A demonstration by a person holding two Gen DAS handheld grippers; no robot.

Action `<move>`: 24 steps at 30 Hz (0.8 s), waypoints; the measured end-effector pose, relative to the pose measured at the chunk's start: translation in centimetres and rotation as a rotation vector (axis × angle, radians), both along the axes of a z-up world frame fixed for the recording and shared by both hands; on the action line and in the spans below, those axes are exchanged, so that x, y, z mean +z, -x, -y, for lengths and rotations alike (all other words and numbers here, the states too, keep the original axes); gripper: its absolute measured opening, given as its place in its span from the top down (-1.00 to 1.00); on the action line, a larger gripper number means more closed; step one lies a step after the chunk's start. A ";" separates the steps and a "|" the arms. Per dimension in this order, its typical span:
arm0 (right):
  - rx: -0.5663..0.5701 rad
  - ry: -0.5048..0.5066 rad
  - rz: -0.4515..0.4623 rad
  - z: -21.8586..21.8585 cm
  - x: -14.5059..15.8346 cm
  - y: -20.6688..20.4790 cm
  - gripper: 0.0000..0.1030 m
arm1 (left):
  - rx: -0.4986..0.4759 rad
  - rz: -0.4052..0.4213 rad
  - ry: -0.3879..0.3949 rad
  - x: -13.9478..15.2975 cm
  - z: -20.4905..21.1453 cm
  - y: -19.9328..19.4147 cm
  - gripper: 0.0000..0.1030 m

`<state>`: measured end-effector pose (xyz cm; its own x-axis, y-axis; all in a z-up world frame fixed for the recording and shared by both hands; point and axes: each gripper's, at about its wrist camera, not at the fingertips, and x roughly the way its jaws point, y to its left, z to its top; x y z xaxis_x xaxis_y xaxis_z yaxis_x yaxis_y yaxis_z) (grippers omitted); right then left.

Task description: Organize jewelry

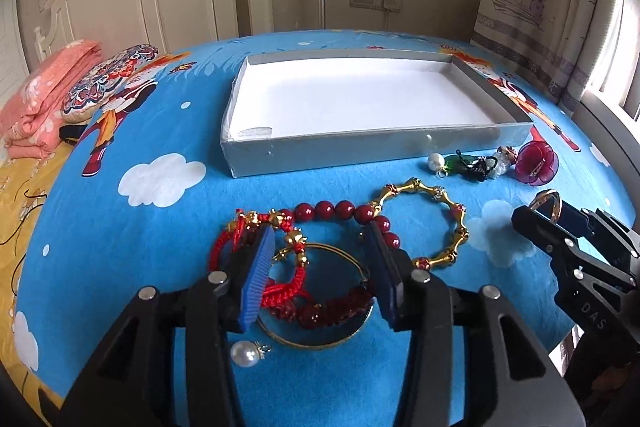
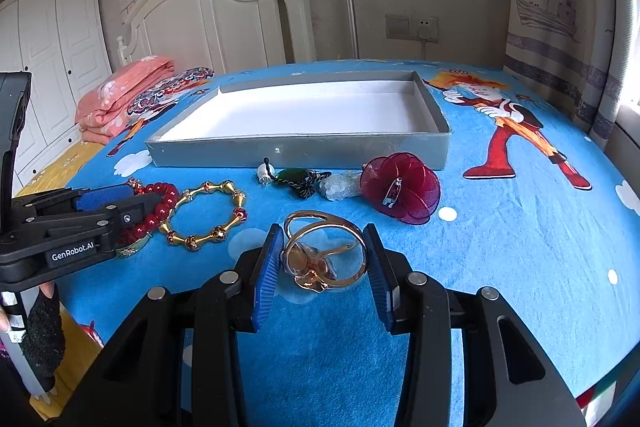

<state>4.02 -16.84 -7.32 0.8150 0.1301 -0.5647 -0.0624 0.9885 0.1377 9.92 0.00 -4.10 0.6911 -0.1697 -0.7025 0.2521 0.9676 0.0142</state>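
Observation:
Jewelry lies on a blue cartoon bedsheet in front of a shallow grey box [image 1: 360, 149] with a white floor. My left gripper [image 1: 318, 239] is open, its fingers either side of a red braided bracelet [image 1: 288, 291] and a thin gold bangle [image 1: 344, 331]. A red bead bracelet [image 1: 344, 209] and a gold link bracelet [image 1: 432, 223] lie just beyond. My right gripper [image 2: 322, 243] is open around a gold ring piece with an amber stone [image 2: 324, 259]; the pads look close to it but I cannot tell if they touch.
A pearl earring [image 1: 246, 353] lies near the left fingers. Another pearl [image 1: 436, 161], a green pendant [image 2: 296, 177], a pale carved charm [image 2: 340, 185] and a red flower brooch [image 2: 400, 187] lie by the box's front wall [image 2: 300, 151]. Folded pink quilt [image 1: 44, 99] and headboard at far left.

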 end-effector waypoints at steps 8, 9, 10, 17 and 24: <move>-0.004 -0.002 0.009 0.1 0.2 0.2 0.22 | 0.024 0.054 0.052 1.0 -2.1 0.9 0.83; -0.003 -0.001 0.011 0.1 0.3 0.3 0.22 | 0.017 0.066 0.059 1.5 -2.1 1.4 0.83; -0.001 0.000 0.016 0.0 0.4 0.3 0.22 | 0.014 0.082 0.068 2.0 -2.2 1.9 0.83; 0.009 0.005 0.061 -0.5 1.9 1.4 0.22 | 0.001 0.134 0.111 4.7 -2.3 4.8 0.83; 0.012 0.020 0.112 -0.9 3.9 2.6 0.22 | -0.014 0.181 0.165 6.1 -1.5 7.8 0.83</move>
